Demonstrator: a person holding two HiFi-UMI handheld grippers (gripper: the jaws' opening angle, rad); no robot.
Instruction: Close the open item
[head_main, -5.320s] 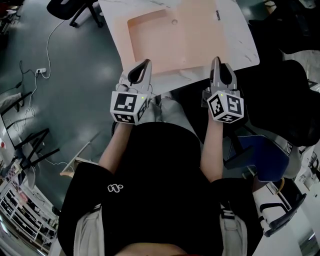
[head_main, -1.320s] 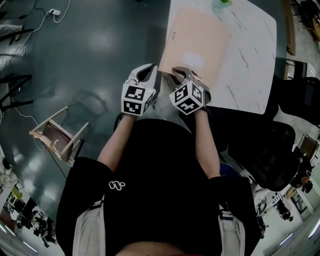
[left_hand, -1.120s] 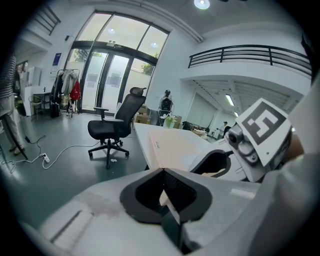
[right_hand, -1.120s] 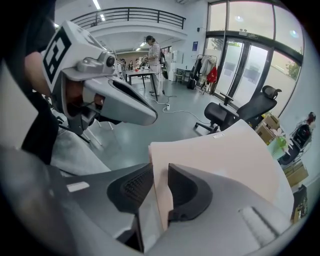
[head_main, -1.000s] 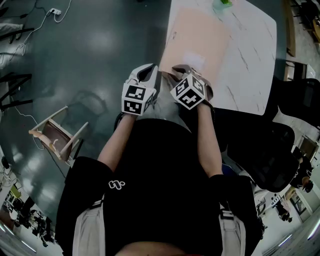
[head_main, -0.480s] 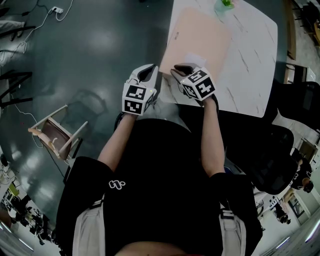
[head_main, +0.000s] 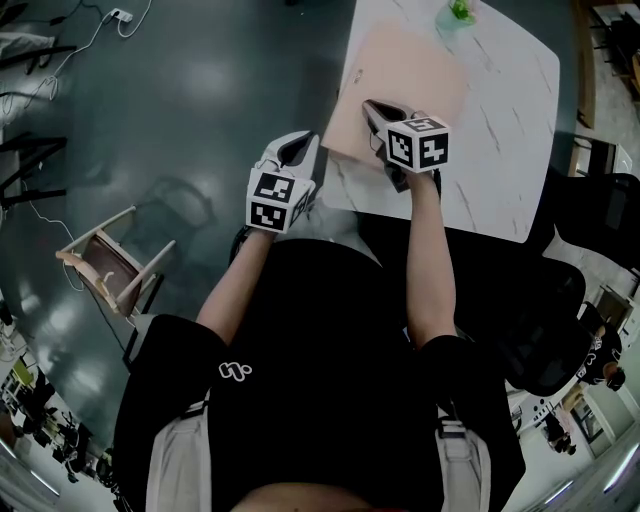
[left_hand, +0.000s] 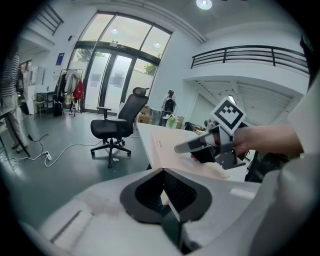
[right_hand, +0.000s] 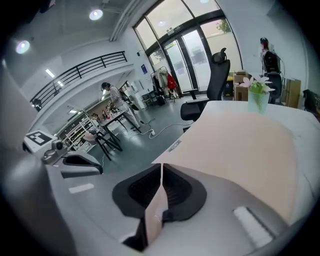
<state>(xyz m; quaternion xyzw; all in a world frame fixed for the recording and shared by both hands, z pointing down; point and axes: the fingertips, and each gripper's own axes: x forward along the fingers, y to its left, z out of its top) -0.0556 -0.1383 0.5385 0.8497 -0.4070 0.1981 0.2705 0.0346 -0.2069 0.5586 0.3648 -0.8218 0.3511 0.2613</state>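
A flat peach-pink case (head_main: 405, 75) lies on the white marble table (head_main: 500, 150). My right gripper (head_main: 373, 108) is at the case's near edge, its jaws closing on a thin pink flap. In the right gripper view that flap (right_hand: 155, 210) is pinched between the pads of the right gripper (right_hand: 161, 167), and the pink cover (right_hand: 240, 145) stretches away beyond. My left gripper (head_main: 298, 146) hangs off the table's near left corner, shut and empty. The left gripper view shows the left gripper (left_hand: 163, 171) shut, with the right gripper (left_hand: 180, 147) over the case (left_hand: 170, 150).
A green vase with a flower (head_main: 458, 12) (right_hand: 258, 97) stands at the table's far end. A black office chair (left_hand: 117, 127) sits on the floor past the table. A tipped wooden stool (head_main: 105, 265) lies at the left and dark chairs (head_main: 600, 210) at the right.
My right gripper has moved forward and right over the table to the pink case's near edge, and its jaws have closed on the flap. The left gripper has barely moved.
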